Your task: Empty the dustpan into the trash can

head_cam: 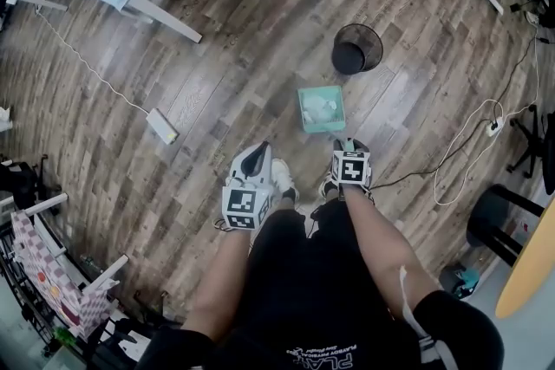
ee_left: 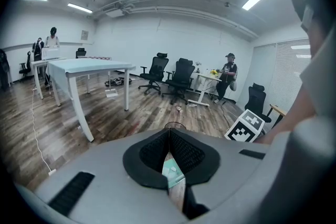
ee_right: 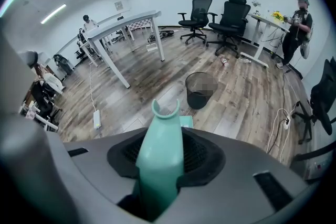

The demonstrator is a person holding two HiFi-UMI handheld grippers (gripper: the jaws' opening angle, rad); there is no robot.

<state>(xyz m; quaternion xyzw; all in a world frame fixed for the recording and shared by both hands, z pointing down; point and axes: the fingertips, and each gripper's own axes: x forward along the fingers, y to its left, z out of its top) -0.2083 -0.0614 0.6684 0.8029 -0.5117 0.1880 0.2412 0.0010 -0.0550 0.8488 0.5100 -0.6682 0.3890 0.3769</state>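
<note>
The left tool [head_cam: 257,154] hangs empty, its jaws pressed together. The teal dustpan [head_cam: 322,109], with white scraps [head_cam: 317,107] inside, lies on the wooden floor [head_cam: 217,91]. The right tool [head_cam: 349,144] pinches its handle [ee_right: 160,147]. The black trash can [head_cam: 356,48] stands just beyond.

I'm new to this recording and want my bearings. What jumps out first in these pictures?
The teal dustpan, holding pale debris, sits on the wood floor just ahead of the person's feet, its handle clamped in the right gripper. Beyond it stands a black mesh trash can; the left gripper is shut and empty.
</note>
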